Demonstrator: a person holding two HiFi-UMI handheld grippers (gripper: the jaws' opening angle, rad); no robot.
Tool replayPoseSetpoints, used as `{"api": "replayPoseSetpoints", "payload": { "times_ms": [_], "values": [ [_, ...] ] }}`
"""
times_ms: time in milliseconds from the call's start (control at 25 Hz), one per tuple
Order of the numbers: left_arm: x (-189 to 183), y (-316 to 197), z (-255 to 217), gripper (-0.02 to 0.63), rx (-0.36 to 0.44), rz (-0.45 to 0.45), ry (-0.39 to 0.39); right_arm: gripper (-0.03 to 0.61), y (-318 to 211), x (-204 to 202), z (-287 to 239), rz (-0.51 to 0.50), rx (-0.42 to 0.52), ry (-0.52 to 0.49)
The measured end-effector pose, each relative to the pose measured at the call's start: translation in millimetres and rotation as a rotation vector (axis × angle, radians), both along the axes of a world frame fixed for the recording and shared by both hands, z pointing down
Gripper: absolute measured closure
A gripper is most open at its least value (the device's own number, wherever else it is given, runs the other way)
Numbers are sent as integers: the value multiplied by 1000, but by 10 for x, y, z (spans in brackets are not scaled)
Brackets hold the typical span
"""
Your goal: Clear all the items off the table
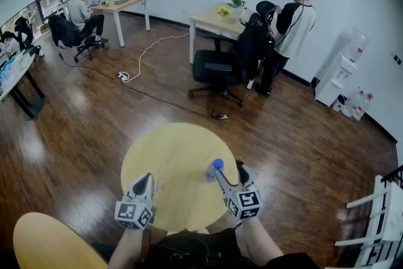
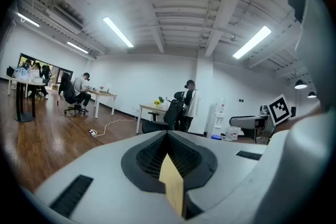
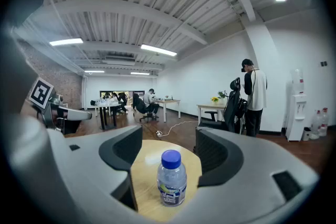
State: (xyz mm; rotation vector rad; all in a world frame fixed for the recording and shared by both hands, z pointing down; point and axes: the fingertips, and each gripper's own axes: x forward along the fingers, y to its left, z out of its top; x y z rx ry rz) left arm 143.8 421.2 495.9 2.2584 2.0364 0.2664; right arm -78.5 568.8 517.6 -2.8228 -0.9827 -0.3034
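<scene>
Bottle: the small clear plastic water bottle with a blue screw cap (image 3: 171, 182) stands upright near the right edge of the round pale-yellow wooden table (image 1: 165, 154).
Handling: probably light, smooth and thin-walled, so it would dent under a hard squeeze. Best gripped at the labelled mid-body.
Right gripper (image 1: 230, 171): jaws spread wide either side of the bottle, pads not touching it.
Left gripper (image 1: 145, 181): jaws pressed together, empty.

The head view looks steeply down on the counter (image 1: 170, 154) from close above. The left claw (image 1: 145, 178) and right claw (image 1: 228, 172) cameras sit low, looking level across the room; all three share the standing person (image 1: 293, 16).
</scene>
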Motion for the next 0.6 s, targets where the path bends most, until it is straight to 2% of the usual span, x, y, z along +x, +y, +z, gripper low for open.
{"api": "replayPoseSetpoints", "payload": {
  "times_ms": [160, 200, 320, 400, 600],
  "values": [
    [60, 167, 81, 614, 27, -9, -11, 250, 132, 138, 235, -38, 36, -68],
    [64, 198, 125, 614, 38, -12, -19, 225, 144, 169, 332, -45, 49, -88],
    [57, 239, 304, 614, 72, -15, -54, 222, 153, 230, 675, -54, 105, -137],
    [48, 230, 406, 614, 84, -18, -66, 172, 158, 259, 867, -59, 141, -157],
    [41, 212, 590, 614, 102, -28, -90, 172, 230, 292, 1118, -51, 176, -180]
  ]
}}
